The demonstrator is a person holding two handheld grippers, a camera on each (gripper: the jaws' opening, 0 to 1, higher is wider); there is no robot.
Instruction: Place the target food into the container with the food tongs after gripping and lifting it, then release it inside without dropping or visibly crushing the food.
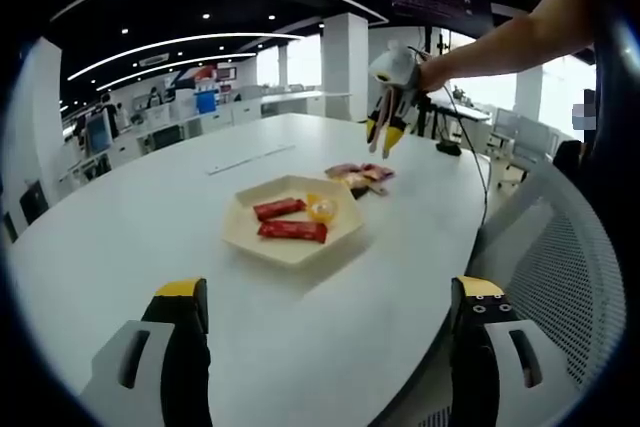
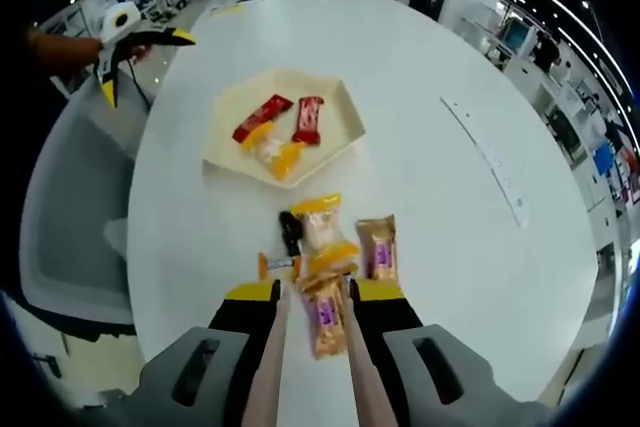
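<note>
**Snack packet being gripped by the tongs, tray lying beyond**

In the right gripper view, the tan food tongs [image 2: 312,347] are being held in the right gripper [image 2: 312,292], nearly closed on a tan wrapped snack with a purple label [image 2: 325,315]. Just beyond, loose snack packets [image 2: 322,232] are being left on the round white table [image 2: 450,197]. Farther off, the cream hexagonal tray [image 2: 345,112] is being occupied by two red bars [image 2: 262,118] and a yellow-wrapped item [image 2: 275,155]. The left gripper [image 1: 330,312] is being held wide apart, nothing between its jaws, above bare tabletop near the table's edge.
</note>
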